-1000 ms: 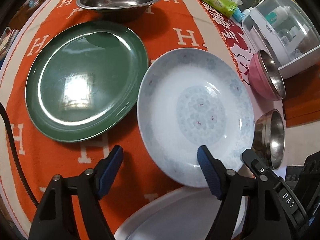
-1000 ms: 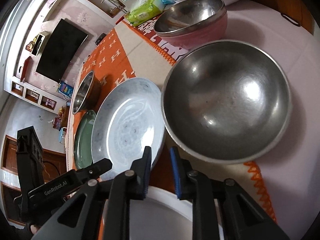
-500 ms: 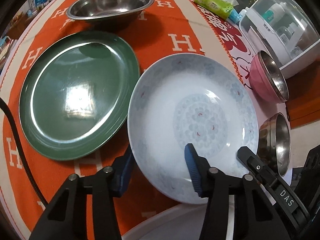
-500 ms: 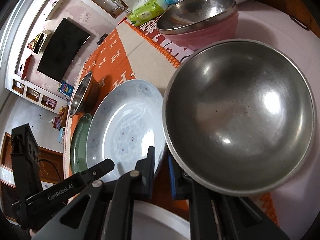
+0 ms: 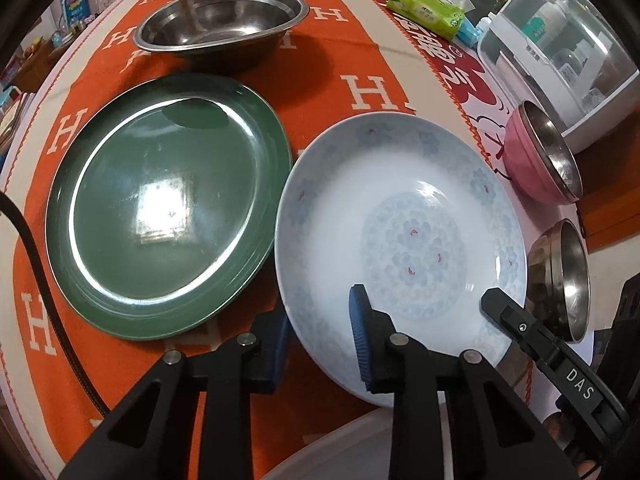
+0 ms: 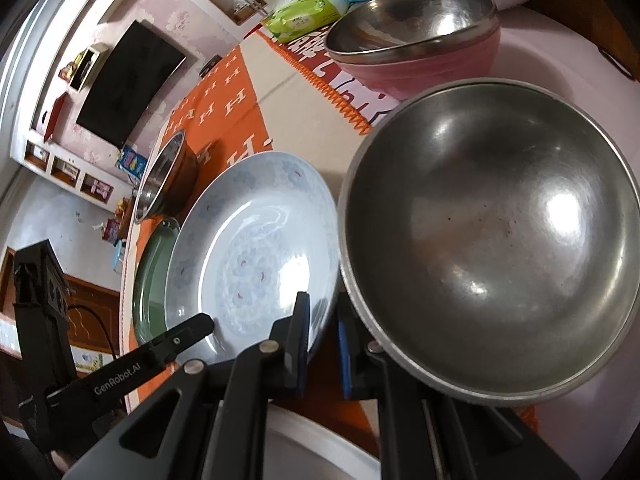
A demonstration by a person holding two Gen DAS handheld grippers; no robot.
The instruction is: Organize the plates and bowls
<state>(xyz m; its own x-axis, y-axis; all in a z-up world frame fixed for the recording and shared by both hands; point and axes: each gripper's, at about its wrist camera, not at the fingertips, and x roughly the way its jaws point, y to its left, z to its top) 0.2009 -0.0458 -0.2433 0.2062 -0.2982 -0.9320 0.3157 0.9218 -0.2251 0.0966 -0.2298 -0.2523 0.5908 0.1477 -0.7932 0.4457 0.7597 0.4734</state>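
Both grippers now grip: left gripper (image 5: 320, 340) has just closed on the white plate (image 5: 400, 240), right gripper (image 6: 322, 344) clamps the steel bowl (image 6: 492, 240), ready to lift.

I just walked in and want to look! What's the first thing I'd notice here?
Probably the big white flowery plate in the middle of the orange cloth. The left gripper has just been closing on its near rim. Beside it lies a shiny green plate, and the right gripper is pinching the edge of a big steel bowl.
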